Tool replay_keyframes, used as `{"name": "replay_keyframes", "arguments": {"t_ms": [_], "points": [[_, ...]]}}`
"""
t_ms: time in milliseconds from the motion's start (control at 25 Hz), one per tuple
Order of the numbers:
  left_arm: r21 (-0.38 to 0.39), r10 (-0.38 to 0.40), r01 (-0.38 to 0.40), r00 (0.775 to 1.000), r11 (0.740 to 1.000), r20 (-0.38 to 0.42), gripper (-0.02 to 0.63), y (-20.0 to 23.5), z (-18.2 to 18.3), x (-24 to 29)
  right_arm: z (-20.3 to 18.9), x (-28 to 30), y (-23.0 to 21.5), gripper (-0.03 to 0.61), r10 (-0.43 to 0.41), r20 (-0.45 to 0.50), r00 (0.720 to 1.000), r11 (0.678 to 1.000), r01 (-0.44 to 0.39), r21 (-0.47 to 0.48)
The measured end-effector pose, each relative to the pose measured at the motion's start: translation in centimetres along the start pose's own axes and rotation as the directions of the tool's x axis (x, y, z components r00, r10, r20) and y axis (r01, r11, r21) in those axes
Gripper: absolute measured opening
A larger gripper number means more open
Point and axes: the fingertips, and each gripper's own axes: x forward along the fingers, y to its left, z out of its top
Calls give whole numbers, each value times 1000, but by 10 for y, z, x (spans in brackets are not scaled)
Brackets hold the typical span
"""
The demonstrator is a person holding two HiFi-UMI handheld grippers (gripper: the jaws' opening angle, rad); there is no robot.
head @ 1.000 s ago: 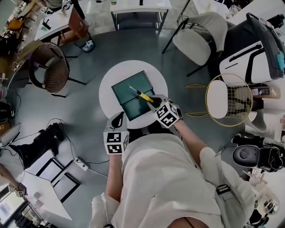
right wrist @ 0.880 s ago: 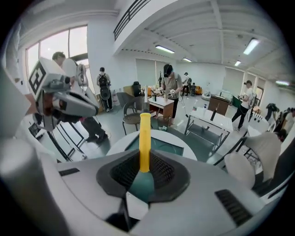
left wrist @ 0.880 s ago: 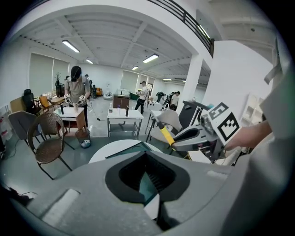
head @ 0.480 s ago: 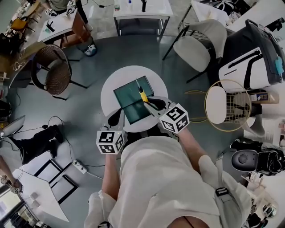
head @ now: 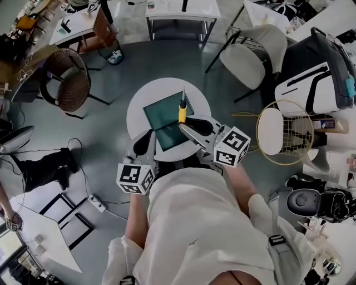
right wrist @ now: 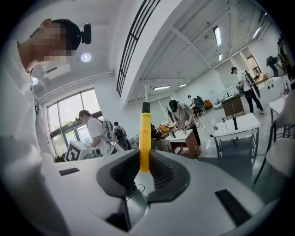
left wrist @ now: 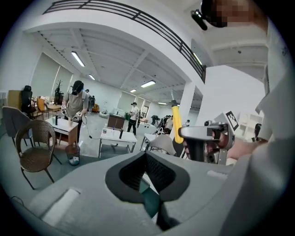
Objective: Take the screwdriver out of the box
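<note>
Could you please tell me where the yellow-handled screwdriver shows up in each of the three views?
Head view: screwdriver at centre, overlapping the green box's right edge.
Left gripper view: screwdriver right of centre, upright.
Right gripper view: screwdriver dead centre, upright between the jaws.
Shared landmark: white table bearing a dark bottle.

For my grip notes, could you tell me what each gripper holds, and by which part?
The right gripper clamps the screwdriver by its yellow handle's lower end; the left gripper holds nothing.
</note>
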Motion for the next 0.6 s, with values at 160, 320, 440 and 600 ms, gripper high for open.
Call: {"name": "replay_keyframes", "arguments": {"t_ms": [160,320,440,600], "points": [[3,-8,8,1000,1000,28,9,-5,8,-6,5,-4,7,72,41,17,999,999,-41,-23],[11,-5,5,999,1000,38,9,-9,10,-10,2,-11,8,71,38,12,999,999,-38,-38],[12,-4,3,999,1000,36,9,-10,9,-13,-1,-13,7,71,28,7,1000,999,-28,-42],[16,-3,2,1000,1000,30,9,-11,7,-16,-6,-15,7,71,23,3,1000,999,-23,-31]]}}
